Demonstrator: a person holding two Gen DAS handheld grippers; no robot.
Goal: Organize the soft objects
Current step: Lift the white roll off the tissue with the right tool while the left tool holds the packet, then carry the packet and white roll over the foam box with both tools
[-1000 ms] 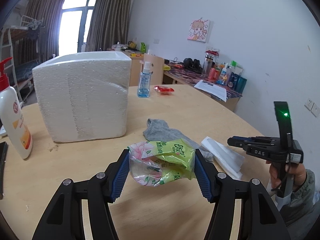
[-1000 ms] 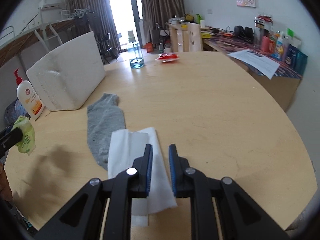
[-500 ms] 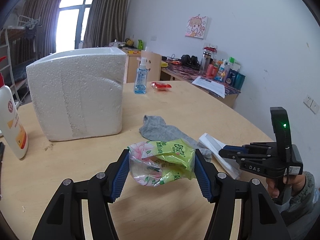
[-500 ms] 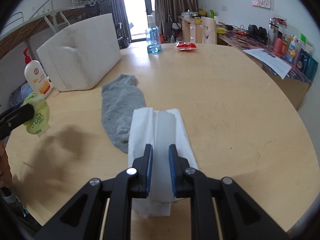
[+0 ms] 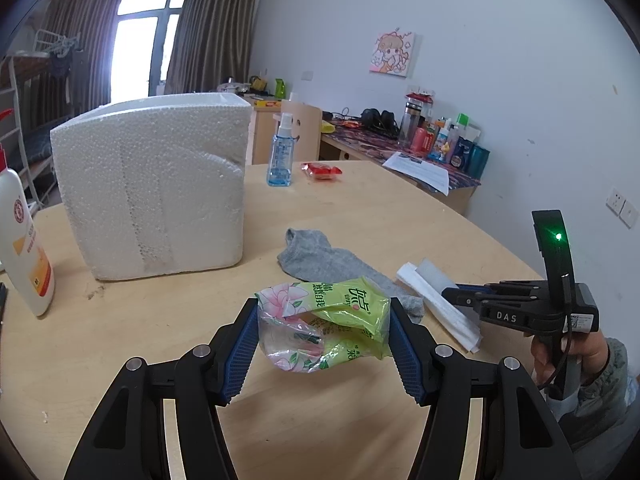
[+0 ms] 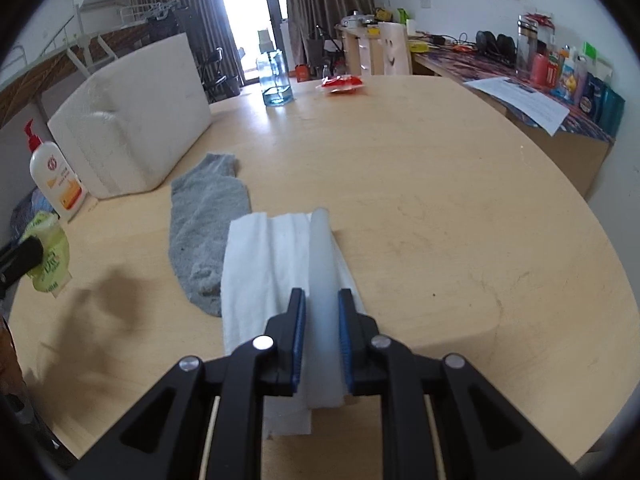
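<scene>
My left gripper (image 5: 322, 308) is shut on a green and pink tissue packet (image 5: 344, 300), held above the round wooden table (image 5: 360, 208). At the left edge of the right wrist view the same packet (image 6: 50, 258) shows. A white folded cloth (image 6: 260, 264) lies near the table's front edge, partly over a grey sock (image 6: 204, 216). My right gripper (image 6: 322, 296) is closing on a raised fold of that cloth, and the fold fills the gap between its blue pads. From the left wrist view, the right gripper (image 5: 448, 292) tips down onto the cloth (image 5: 416, 280), beside the sock (image 5: 320, 256).
A white foam box (image 5: 152, 192) stands at the back left, with a lotion pump bottle (image 5: 20, 248) to its left. A blue spray bottle (image 5: 280, 156) and a red packet (image 5: 322, 170) sit at the far side. A cluttered desk (image 5: 432, 160) lines the right wall.
The right gripper has come forward over the white cloth and pinched up a fold between its pads. The left gripper keeps the packet in the same place.
</scene>
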